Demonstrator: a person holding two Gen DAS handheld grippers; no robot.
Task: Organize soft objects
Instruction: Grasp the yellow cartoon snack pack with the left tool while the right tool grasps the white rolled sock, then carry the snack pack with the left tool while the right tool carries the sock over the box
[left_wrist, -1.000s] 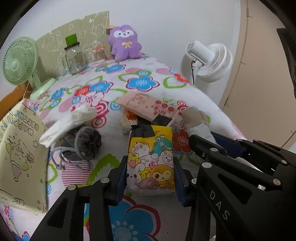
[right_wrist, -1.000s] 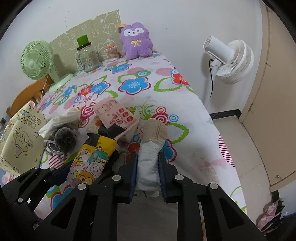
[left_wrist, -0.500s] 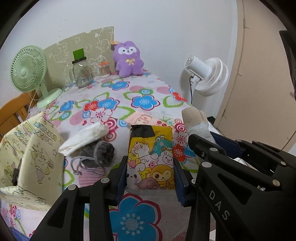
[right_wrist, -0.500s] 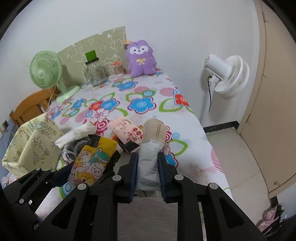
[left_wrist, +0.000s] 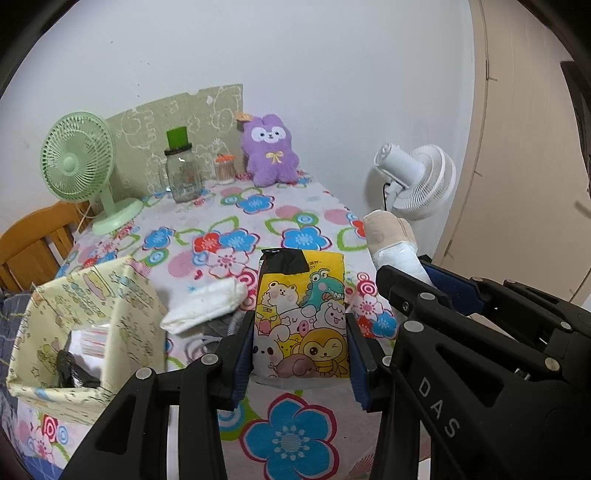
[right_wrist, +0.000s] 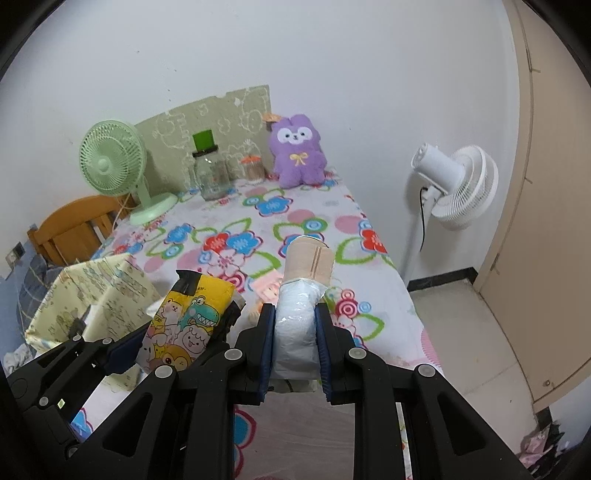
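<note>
Clamping a yellow cartoon-printed pack (left_wrist: 301, 317) between its blue pads, the left gripper (left_wrist: 300, 350) holds it upright and clear of the flowered tablecloth (left_wrist: 291, 439); the right gripper (right_wrist: 295, 343) is likewise closed narrow on a white wrapped bundle with a beige end (right_wrist: 299, 314), also held off the cloth. Each camera catches the other tool at its edge: the left view shows the bundle poking up to the right of the pack, while the right view shows the pack leaning at the left. Only the left view looks into the pale yellow fabric bin (left_wrist: 140, 325) at the near left of the table, where something dark and a striped item lie inside, and it alone shows a white folded cloth (left_wrist: 205, 308) lying just beside the bin. Only the right view shows a pink card (right_wrist: 267, 286) flat on the cloth behind the bundle, and the floor beside the table. Both views show the purple plush (left_wrist: 271, 153), a glass jar (left_wrist: 183, 175), a green desk fan (left_wrist: 79, 157) and a white standing fan (right_wrist: 458, 184).
</note>
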